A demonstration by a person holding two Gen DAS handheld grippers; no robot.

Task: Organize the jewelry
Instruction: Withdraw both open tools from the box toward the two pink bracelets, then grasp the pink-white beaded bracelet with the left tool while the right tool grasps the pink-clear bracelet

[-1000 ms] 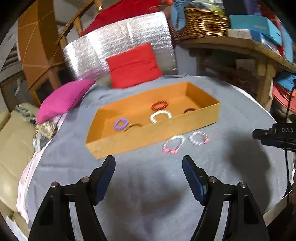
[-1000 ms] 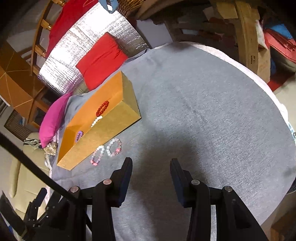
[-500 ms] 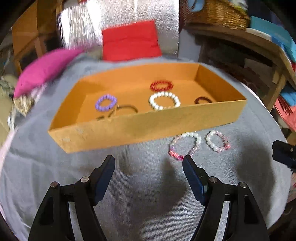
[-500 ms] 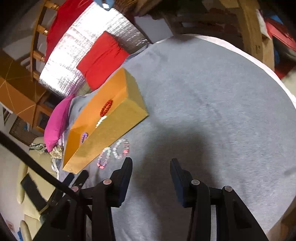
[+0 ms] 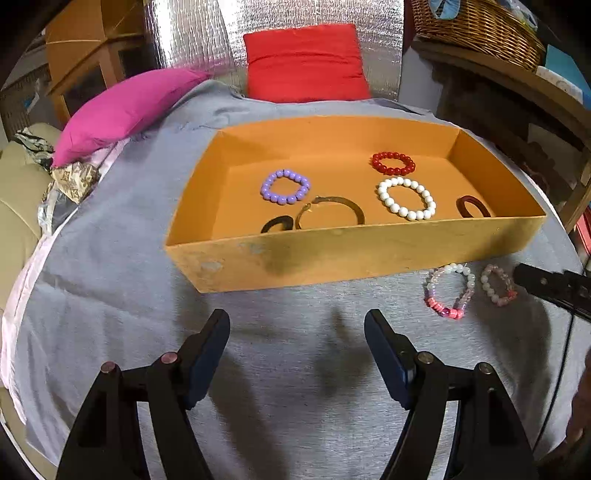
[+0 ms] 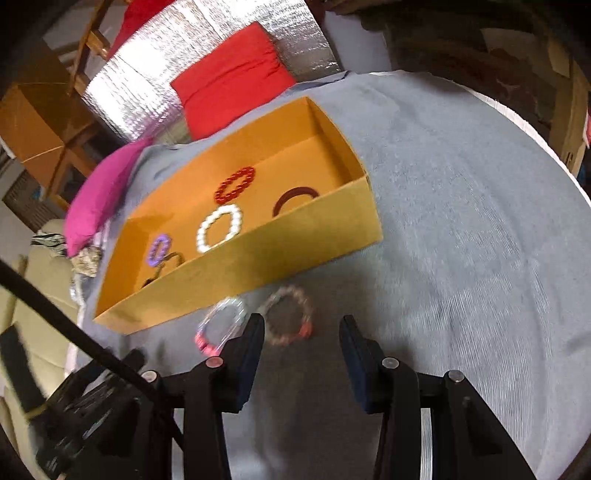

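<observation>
An orange box [image 5: 369,254] [image 6: 258,258] on the grey cloth holds a purple bead bracelet [image 5: 284,186], a red one [image 5: 393,163], a white one [image 5: 406,198], a gold bangle [image 5: 330,214] and two dark bangles. Two pale pink bead bracelets lie outside its front wall: a larger one [image 5: 449,291] [image 6: 220,326] and a smaller one [image 5: 498,285] [image 6: 289,315]. My left gripper [image 5: 297,332] is open and empty in front of the box. My right gripper [image 6: 303,334] is open and empty, just short of the smaller bracelet.
A red cushion [image 5: 304,62] and a pink cushion [image 5: 125,107] lie behind the box against a silver foil panel. A wicker basket [image 5: 476,26] sits on a wooden shelf at right. A beige sofa [image 5: 18,199] is at left. The round table edge [image 6: 546,147] curves at right.
Both grippers have moved closer to the box and the loose bracelets. The right gripper now has the smaller pink bracelet just ahead of its fingers. Both stayed open.
</observation>
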